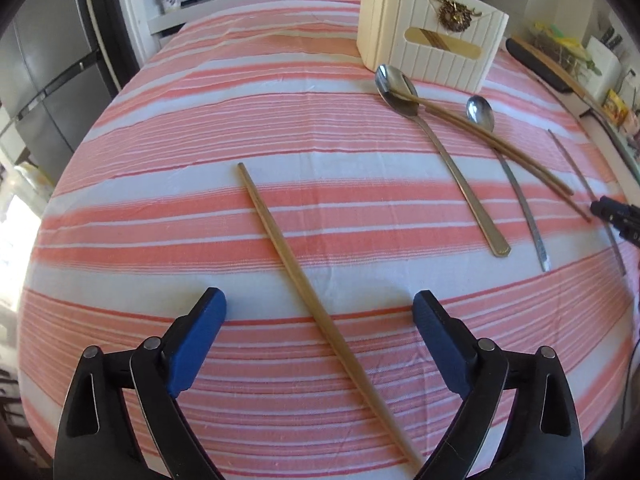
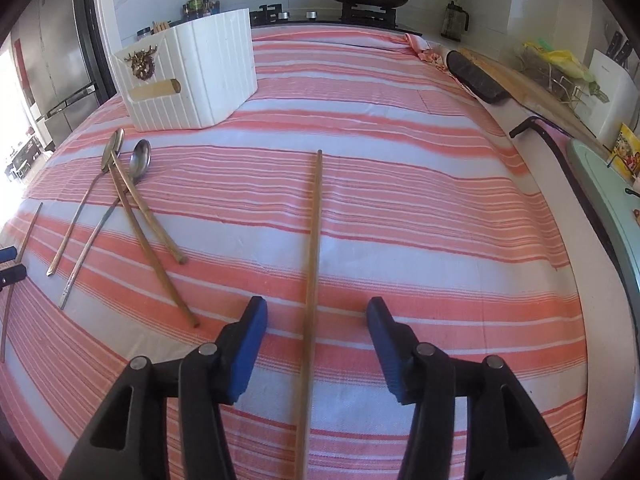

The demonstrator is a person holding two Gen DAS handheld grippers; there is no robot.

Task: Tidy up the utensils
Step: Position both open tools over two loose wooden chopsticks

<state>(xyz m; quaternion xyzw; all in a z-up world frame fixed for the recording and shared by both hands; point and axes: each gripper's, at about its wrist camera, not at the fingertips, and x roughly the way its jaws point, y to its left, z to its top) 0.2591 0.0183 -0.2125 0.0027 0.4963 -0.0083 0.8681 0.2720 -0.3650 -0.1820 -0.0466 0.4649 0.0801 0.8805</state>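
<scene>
Chopstick (image 2: 314, 240) lies alone; spoons (image 2: 138, 158) (crossed by chopsticks) near holder (image 2: 192, 80).

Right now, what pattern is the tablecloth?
Tablecloth: pink-orange and white stripes, clearest in the right wrist view.

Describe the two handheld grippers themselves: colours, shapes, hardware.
The left gripper and the right gripper look alike. Each has two black plastic arms with cut-out slots, joined by round silver pivot pins. Each finger ends in a dark blue, blocky, textured pad. No cables, markings, hands or sleeves show in either wrist view.
</scene>
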